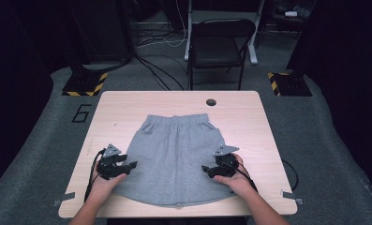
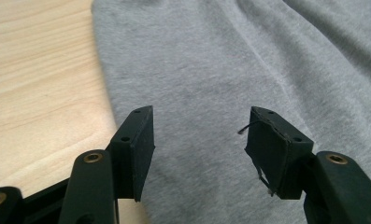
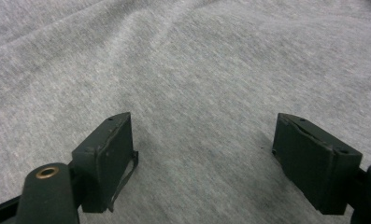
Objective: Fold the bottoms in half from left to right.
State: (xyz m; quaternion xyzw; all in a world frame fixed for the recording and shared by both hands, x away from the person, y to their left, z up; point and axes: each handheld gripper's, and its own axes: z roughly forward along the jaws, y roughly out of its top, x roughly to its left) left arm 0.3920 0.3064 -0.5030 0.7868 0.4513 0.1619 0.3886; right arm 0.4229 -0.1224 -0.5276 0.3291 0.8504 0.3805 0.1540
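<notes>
A pair of grey shorts (image 1: 174, 157) is seen spread flat at the centre of the high view, on a light wooden table (image 1: 254, 117). The elastic waistband is turned toward the top of the frame and is gathered into small puckers; the hem lies toward the bottom edge, where the garment flares wider. The fabric is a soft, heathered grey jersey, and shallow folds are seen running down from the waist. A faint centre seam can be made out between the two legs.

The left gripper (image 1: 130, 165) is held at the lower left of the shorts, at the cloth's side edge. In the left gripper view the shorts (image 2: 211, 70) cover most of the frame, with bare wood at the upper left; the left gripper (image 2: 199, 137) is shown with its jaws well apart and nothing clamped, the cloth lying beneath the gap.

The right gripper (image 1: 205, 168) is held over the lower right part of the garment. In the right gripper view, gently rippled grey fabric (image 3: 197, 70) is seen, and the right gripper (image 3: 202, 154) stands wide apart above it, with nothing gripped.
</notes>
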